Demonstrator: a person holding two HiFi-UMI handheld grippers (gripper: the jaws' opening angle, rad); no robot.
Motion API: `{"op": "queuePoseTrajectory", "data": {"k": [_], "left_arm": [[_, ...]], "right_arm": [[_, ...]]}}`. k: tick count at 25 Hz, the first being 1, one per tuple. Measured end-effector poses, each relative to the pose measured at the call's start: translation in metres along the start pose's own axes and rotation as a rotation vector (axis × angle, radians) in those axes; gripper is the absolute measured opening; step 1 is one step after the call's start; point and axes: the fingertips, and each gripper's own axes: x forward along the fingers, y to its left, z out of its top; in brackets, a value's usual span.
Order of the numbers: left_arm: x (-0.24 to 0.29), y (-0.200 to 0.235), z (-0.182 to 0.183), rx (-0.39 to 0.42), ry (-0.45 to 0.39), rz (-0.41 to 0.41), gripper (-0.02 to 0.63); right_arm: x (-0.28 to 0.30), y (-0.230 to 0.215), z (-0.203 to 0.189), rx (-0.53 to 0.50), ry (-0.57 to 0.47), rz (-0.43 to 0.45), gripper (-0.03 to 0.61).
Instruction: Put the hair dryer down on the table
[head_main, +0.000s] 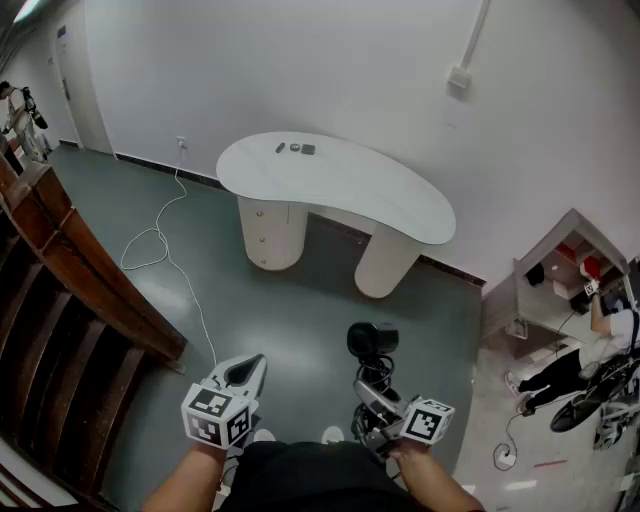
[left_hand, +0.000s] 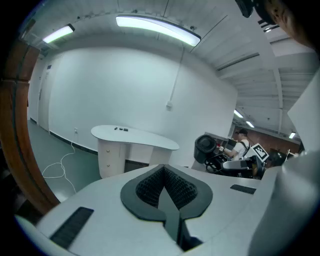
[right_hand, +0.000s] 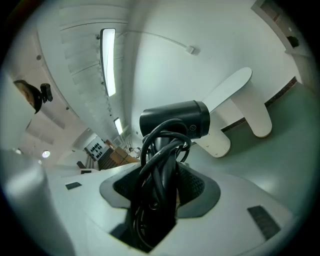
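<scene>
The hair dryer and its wound cord are black. The counter is white, the floor beneath it grey-green. The left gripper and right gripper carry black-and-white square markers.

My way over the floor to the table at twelve o'clock is open. Small items, maybe remotes, occupy its eleven-o'clock edge.
</scene>
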Motion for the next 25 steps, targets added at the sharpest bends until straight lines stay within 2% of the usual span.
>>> {"op": "queuePoseTrajectory", "data": {"k": [14,20,25], "left_arm": [[0.001,0.01,0.015,0.007,-0.026,-0.02,0.011],[-0.001,0.021,0.013,-0.004,-0.027,-0.04,0.011],[-0.011,0.038,0.0,0.009,0.02,-0.06,0.011]], "right_arm": [[0.012,-0.002,0.008,-0.014,-0.021,-0.037,0.195],[0.023,0.023,0.012,-0.044,-0.051,0.062,0.196],[0.042,0.041,0.001,-0.091,-0.035,0.075,0.196]]}}
